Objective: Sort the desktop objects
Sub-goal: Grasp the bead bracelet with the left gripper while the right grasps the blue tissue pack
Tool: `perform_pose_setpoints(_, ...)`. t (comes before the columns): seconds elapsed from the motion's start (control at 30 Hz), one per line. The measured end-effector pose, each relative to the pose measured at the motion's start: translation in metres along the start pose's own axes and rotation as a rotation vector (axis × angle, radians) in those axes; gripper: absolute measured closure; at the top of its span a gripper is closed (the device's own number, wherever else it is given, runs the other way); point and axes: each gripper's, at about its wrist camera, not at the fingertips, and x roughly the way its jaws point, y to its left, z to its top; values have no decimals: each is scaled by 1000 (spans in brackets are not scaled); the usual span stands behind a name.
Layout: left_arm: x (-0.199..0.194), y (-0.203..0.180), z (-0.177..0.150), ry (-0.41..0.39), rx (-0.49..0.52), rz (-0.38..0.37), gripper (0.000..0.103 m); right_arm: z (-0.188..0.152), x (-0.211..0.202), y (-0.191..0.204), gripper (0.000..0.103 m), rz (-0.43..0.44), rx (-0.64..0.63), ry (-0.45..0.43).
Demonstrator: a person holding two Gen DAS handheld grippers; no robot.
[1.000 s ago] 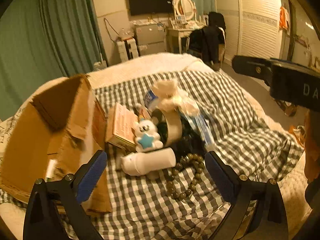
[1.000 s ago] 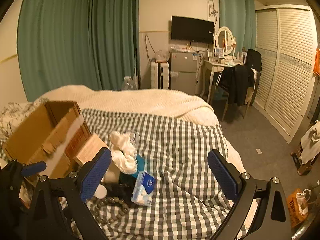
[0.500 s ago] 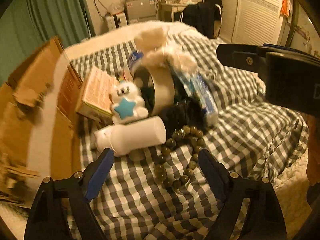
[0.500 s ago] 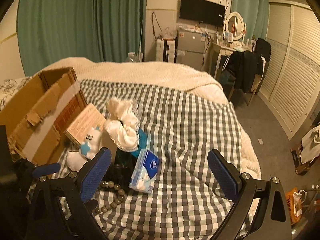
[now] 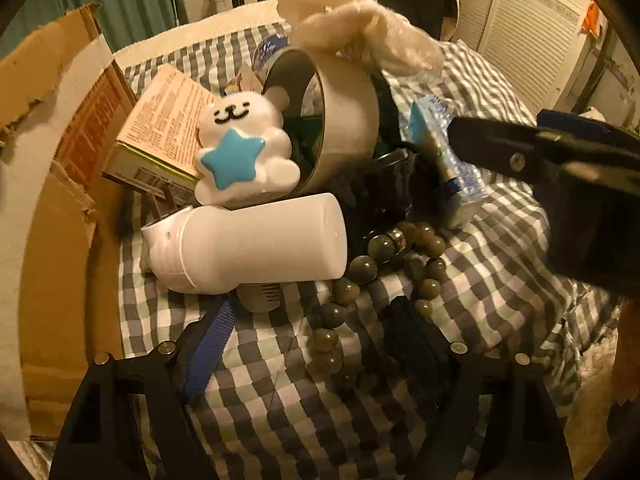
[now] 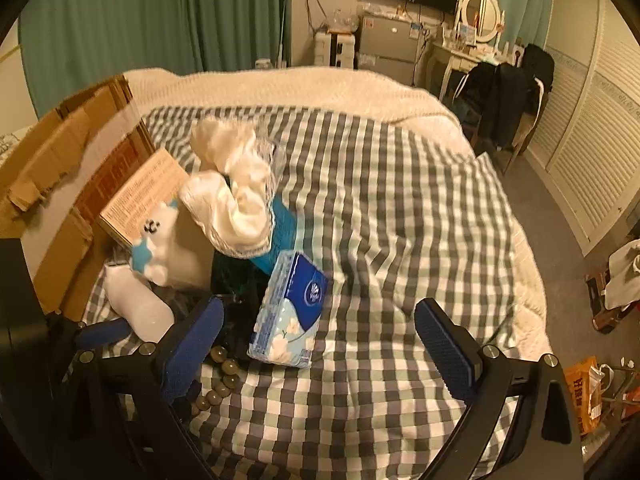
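A pile of small things lies on the checked blanket (image 5: 500, 280). In the left wrist view a white bottle (image 5: 248, 244) lies on its side, with a white bear toy with a blue star (image 5: 240, 148) and a tape roll (image 5: 340, 120) behind it. A string of dark beads (image 5: 360, 276) runs down between the fingers of my left gripper (image 5: 312, 340); its jaws are closing and the pads do not touch the beads. My right gripper (image 6: 318, 344) stands open just above the blanket, with a blue tissue pack (image 6: 288, 308) lying ahead between its fingers.
An open cardboard box (image 5: 52, 200) stands at the left, with a printed paper box (image 5: 164, 128) leaning on it. A white cloth (image 6: 236, 192) tops the pile. The blanket's right half (image 6: 400, 220) is bare; beyond the bed are a floor, wardrobe and chair.
Both grippers have sunk and tilted down toward the pile, which now looks much larger. The left gripper's fingers have drawn closer together around the beads.
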Motion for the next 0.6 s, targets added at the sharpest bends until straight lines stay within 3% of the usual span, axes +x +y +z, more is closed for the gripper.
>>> perform_pose_setpoints(0.13,4,0,0,-3,-4,-12,27,-3,14,4,10,11,-5,36)
perform_pose_setpoints(0.17,5,1,-1,-5,-5,-19,32,-4,18,5,12,7,-11,47)
perform_pose_setpoints(0.23,5,0,-1,-12,-4,-36,39,-6,25,5,22,6,-9,71)
perform_pose_setpoints(0.3,4,0,-2,-18,2,-52,53,-9,30,4,38,16,8,98)
perform_pose_setpoints(0.37,4,-3,-4,-23,13,-78,65,-10,30,1,42,20,27,107)
perform_pose_setpoints(0.5,2,-7,-1,-34,19,-82,78,-14,36,-4,72,15,49,159)
perform_pose_setpoints(0.6,0,-2,-1,-38,9,-89,86,-17,34,-10,79,28,83,172)
